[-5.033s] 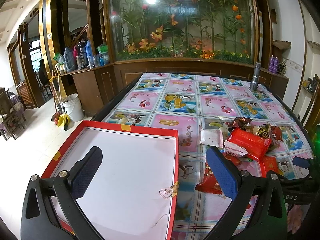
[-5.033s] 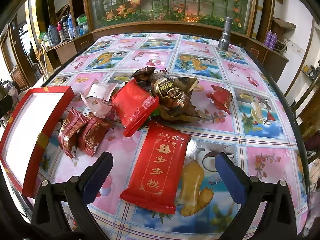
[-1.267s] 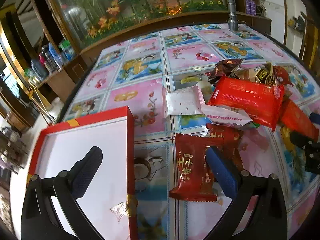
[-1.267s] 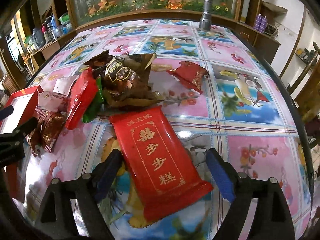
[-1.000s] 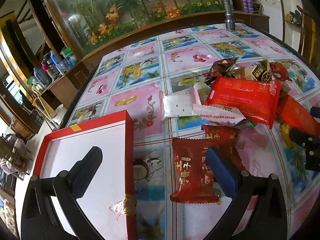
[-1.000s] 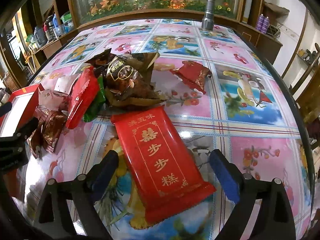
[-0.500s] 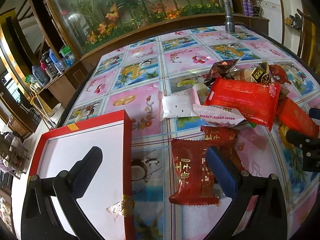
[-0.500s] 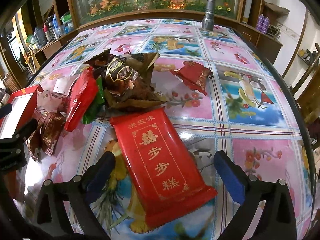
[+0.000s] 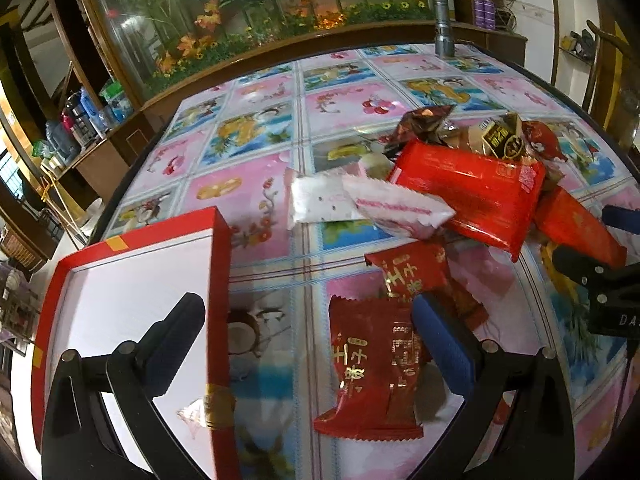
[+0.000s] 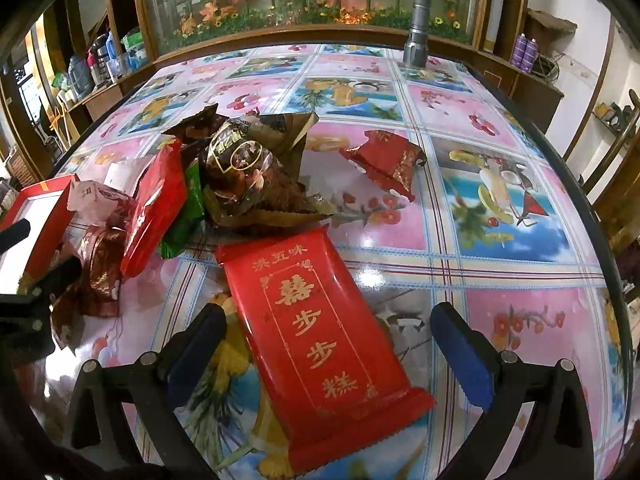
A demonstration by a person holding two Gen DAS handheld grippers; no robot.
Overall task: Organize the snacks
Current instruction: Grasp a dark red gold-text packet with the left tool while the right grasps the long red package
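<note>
Left gripper [image 9: 308, 326] jaws wide, right gripper [image 10: 328, 334] jaws just opened wide

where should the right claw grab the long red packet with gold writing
Across its narrow width, near the middle of the long red packet, coming down from above. It lies flat between the open right claw, long sides facing the fingers, nothing on top of it.

Indoor light is moderate; we see white ceiling-lamp glare on the glossy patterned tablecloth of the bench [image 10: 372, 276]. Fisheye distortion bends the edges, with dark vignetted corners and slight blur.
</note>
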